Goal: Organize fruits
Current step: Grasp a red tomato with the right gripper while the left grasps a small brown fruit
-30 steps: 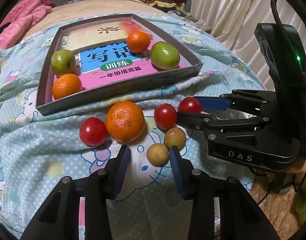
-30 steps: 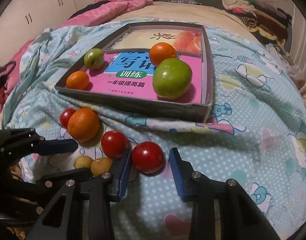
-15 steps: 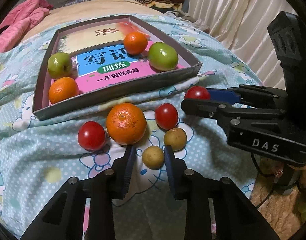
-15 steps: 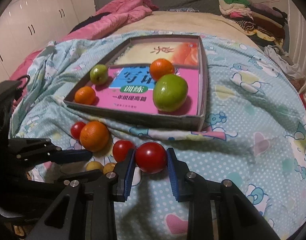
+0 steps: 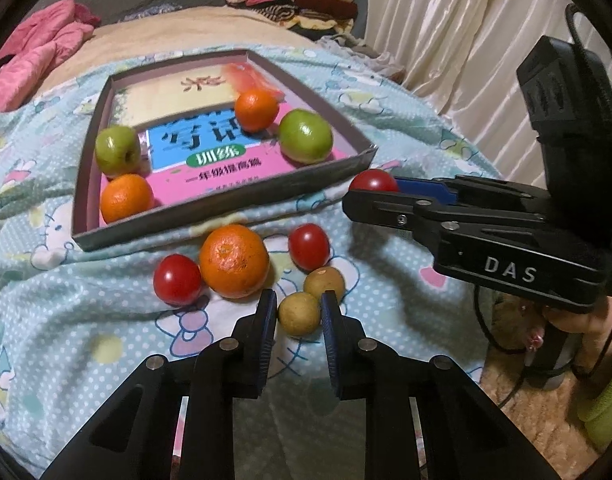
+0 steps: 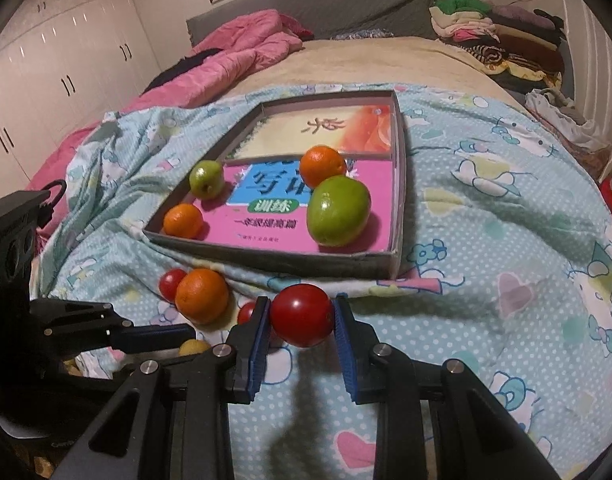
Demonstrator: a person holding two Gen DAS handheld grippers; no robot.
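Note:
A shallow grey box on the blue patterned bedspread holds two oranges and two green fruits on a pink book. In front of it lie a large orange, two tomatoes and a brown round fruit. My left gripper is closing on a small yellow-brown fruit, both pads against it. My right gripper is shut on a red tomato, held just above the bedspread near the box's front right corner. From the left wrist view it enters from the right.
A pink quilt lies at the bed's far left and folded clothes are stacked at the far right. A pale curtain hangs to the right. White wardrobe doors stand on the left. A hand holds the right gripper's handle.
The left jaws have narrowed from wide apart onto the small yellow-brown fruit. The right jaws have shut on the tomato and raised it off the bedspread toward the box.

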